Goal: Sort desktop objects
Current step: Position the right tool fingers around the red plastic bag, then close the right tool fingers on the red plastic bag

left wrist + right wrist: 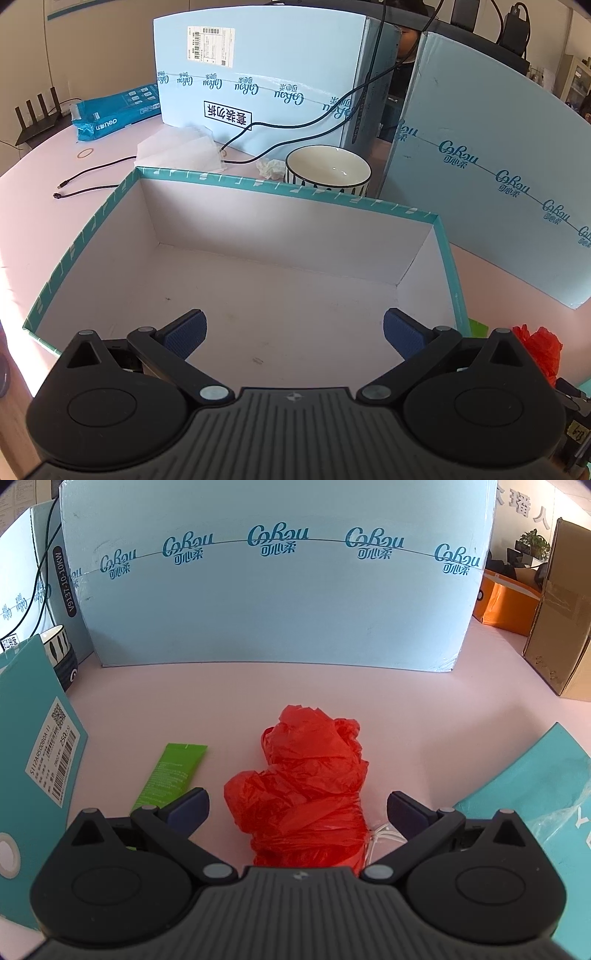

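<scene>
1. We held the left gripper (293, 334) over an open box (236, 184) with a teal rim and a white inside; its blue-padded fingers (184, 334) stood wide apart with nothing between them.
2. The box filled the middle of the left wrist frame and its floor lay bare.
3. Just behind the box's far rim stood a white bowl (328, 168) with dark stripes, and a crumpled tissue (270, 168) lay beside it, to the bowl's left in the frame.
4. A black cable (92, 181) trailed across the pink table (44, 177) at centre left, near a stack of white paper (177, 149).
5. Two pale blue cartons (258, 92) walled off the upper part of the frame.
6. We held the right gripper (297, 810) low over a bunched red plastic bag (306, 775) in the middle of the right wrist frame.
7. Its fingers (406, 812) were spread wide, one on each side of the bag's near end, and gripped nothing.
8. A green tube (171, 771) lay flat on the table just left of the bag, its lower end hidden behind the gripper.
9. A teal box wall bearing a barcode label (51, 749) filled the left edge.
</scene>
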Demonstrator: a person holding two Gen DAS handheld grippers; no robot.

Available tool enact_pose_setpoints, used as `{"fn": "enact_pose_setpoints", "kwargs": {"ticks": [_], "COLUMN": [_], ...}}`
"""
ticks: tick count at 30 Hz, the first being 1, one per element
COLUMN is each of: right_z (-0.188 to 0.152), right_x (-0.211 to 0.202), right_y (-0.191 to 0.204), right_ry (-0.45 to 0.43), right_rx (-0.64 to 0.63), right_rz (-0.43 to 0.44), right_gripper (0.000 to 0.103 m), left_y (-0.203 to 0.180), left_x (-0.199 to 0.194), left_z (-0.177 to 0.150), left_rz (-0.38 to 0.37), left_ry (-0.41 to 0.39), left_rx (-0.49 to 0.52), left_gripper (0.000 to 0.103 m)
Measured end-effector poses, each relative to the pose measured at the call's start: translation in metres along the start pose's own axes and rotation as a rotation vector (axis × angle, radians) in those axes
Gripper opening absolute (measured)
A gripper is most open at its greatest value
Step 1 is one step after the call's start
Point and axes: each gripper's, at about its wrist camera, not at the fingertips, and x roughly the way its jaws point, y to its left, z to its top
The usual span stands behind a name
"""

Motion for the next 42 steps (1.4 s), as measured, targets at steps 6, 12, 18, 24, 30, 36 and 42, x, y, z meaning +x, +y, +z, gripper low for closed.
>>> {"fn": "enact_pose_setpoints", "kwargs": {"ticks": [6, 12, 18, 24, 30, 36, 42], "right_z": [0.0000, 0.0015, 0.0002, -0.0019, -0.0025, -0.0026, -0.0024], "right_x": [0.0001, 0.0003, 0.0019, 0.0031, 0.0036, 0.0051, 0.0052], "right_y": [-0.0013, -0.0014, -0.0032, -0.0041, -0.0048, -0.0049, -0.0047], "right_ry": [-0.010, -0.020, -0.011, -0.003, 0.002, 0.013, 0.011], "right_rx": [0.014, 0.017, 0.025, 0.034, 0.042, 0.045, 0.042], "right_rz": [0.019, 0.022, 0.024, 0.027, 0.038, 0.040, 0.042], "right_gripper": [0.103, 0.091, 0.086, 0.080, 0.078, 0.075, 0.065], "left_y": [-0.0002, -0.0002, 0.0000, 0.0002, 0.0006, 0.0014, 0.0005], "left_x": [0.0004, 0.0012, 0.0018, 0.0024, 0.0030, 0.0029, 0.0032], "left_z": [-0.0001, -0.0001, 0.0000, 0.0000, 0.0003, 0.0001, 0.0004], "left_rz": [-0.001, 0.001, 0.001, 0.002, 0.002, 0.003, 0.003], "left_ry": [0.002, 0.007, 0.009, 0.012, 0.013, 0.014, 0.015], "left_rx": [0.001, -0.001, -0.003, -0.005, -0.006, -0.010, -0.009], "left_gripper": [0.102, 0.102, 0.102, 0.102, 0.102, 0.102, 0.102]}}
